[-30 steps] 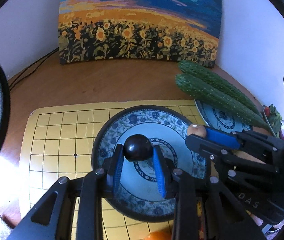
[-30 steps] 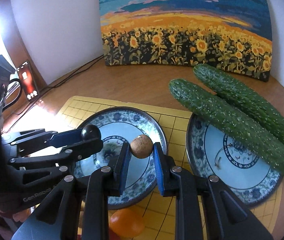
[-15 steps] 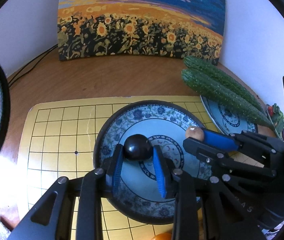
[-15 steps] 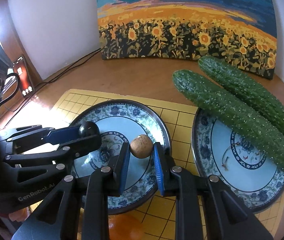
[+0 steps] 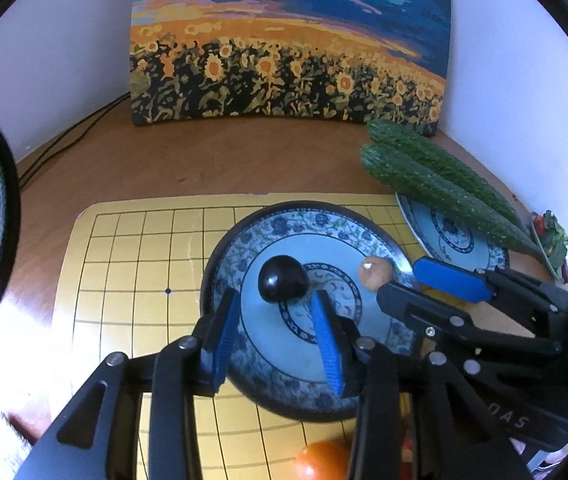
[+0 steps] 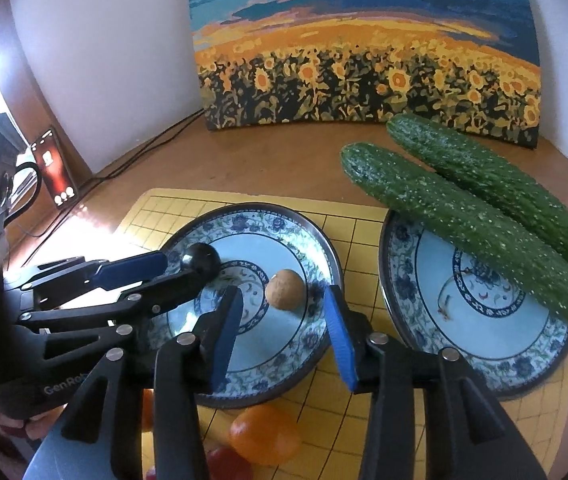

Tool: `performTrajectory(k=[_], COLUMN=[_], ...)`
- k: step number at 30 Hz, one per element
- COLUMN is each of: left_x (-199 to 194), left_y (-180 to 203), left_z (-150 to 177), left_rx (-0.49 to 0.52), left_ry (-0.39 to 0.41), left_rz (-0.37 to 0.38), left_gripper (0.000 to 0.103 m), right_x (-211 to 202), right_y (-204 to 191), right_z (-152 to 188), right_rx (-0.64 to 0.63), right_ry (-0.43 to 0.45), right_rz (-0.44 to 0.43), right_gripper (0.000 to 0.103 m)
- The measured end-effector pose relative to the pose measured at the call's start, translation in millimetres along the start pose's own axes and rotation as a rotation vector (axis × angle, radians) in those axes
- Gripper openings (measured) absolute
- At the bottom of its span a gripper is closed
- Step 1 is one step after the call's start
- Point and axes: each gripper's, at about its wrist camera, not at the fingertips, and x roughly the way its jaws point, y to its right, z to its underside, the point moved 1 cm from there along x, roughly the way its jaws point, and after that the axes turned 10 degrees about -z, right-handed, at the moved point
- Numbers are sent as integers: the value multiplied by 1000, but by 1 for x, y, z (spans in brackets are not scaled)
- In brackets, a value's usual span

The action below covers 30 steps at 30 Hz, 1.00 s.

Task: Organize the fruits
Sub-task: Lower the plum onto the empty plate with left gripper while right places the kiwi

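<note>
A dark round fruit [image 5: 283, 279] lies on the blue patterned plate [image 5: 244, 240], just ahead of my left gripper [image 5: 276, 320], whose jaws are opening and no longer touch it. A small brown fruit [image 6: 285, 289] rests on the same plate [image 6: 316, 236], ahead of my right gripper [image 6: 282, 314]; its jaws are opening too, pads clear of the fruit. In the left wrist view the brown fruit [image 5: 375, 272] sits by the right gripper's blue pads. In the right wrist view the dark fruit [image 6: 201, 259] shows by the left gripper's fingers.
A second patterned plate [image 6: 424, 272] on the right carries two cucumbers [image 6: 472, 232]. Both plates stand on a yellow grid mat [image 5: 132, 264]. An orange fruit [image 6: 264, 434] and a red one [image 6: 230, 464] lie near the front. A sunflower painting [image 5: 284, 60] leans on the wall; cables and a phone [image 6: 54, 166] lie left.
Both grippers have opened. The dark fruit and the brown fruit, each held a moment ago, now lie free on the plate.
</note>
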Motion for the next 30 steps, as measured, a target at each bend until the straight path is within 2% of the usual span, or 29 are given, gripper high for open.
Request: performTrajectory(k=[11, 18, 21, 26, 30], left_x=[-29, -44, -50, -56, -61], left_y=[2, 4, 3, 6, 10], left_z=[19, 38, 49, 64, 72], left_rx=[-14, 18, 17, 21, 36], left_ry=[6, 2, 9, -4, 3], left_rz=[11, 21, 39, 69, 64], left_gripper=[40, 40, 44, 44, 45], right_x=[-39, -51, -53, -54, -55], right_y=[-12, -12, -14, -20, -26], right_z=[20, 36, 47, 68, 79], right_rx=[-8, 45, 63, 77, 76], right_ry=[6, 30, 39, 18, 8], right_rz=[4, 21, 28, 27, 35], right_gripper=[44, 45, 45, 45, 45])
